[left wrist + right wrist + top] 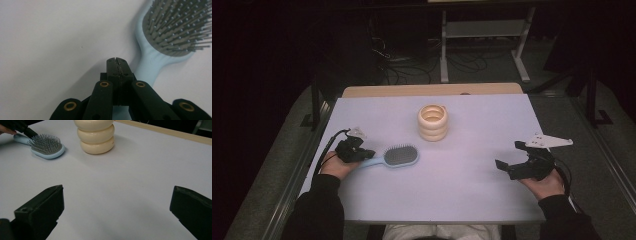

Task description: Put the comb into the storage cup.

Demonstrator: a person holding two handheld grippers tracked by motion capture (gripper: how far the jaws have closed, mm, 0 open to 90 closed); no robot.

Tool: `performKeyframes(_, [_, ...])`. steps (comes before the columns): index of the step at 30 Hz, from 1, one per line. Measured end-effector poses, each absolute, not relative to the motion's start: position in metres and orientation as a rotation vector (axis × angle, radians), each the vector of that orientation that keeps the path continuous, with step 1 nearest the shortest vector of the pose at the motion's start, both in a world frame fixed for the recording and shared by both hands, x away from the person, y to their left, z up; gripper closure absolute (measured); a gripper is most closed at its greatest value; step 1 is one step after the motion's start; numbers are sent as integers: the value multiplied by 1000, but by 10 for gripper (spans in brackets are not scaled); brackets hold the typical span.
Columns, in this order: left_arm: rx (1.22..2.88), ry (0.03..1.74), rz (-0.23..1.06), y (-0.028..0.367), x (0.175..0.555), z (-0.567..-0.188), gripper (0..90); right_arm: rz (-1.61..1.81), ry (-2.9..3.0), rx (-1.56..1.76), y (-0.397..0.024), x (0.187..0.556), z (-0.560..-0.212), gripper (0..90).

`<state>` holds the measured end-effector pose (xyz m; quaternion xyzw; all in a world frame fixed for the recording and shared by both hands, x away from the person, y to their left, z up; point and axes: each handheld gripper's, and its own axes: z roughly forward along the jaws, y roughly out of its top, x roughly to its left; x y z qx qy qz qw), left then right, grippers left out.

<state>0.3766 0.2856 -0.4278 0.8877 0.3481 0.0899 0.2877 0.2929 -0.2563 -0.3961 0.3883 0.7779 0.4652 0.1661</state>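
Pale-blue plastic, the hairbrush [396, 157] lies near the tabletop's left edge, bristles up, its long axis running across the table: handle toward that edge, head toward the middle. My left gripper [117, 60] sits right at the handle end, jaws pressed together with nothing between them, the handle just beside their tips. My right gripper [508, 161] rests well apart by the right edge, jaws spread wide. The left is clearly the nearer one.

Dark room; white shelf frame [484, 30] behind the table [492, 125].
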Motion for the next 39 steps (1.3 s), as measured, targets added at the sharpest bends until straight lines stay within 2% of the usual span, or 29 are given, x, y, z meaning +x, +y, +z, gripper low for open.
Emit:
performKeyframes(21, [2397,888,222,293,344,-415,900,1333,2214,1108,-258,291,-395,0])
performKeyframes(31, [2410,829,245,294,344,-402,900,1336,2229,1095,-257,293,-395,0])
performKeyframes(39, [2420,769,192,295,346,-387,719,1364,2223,1073,-258,292,-393,0])
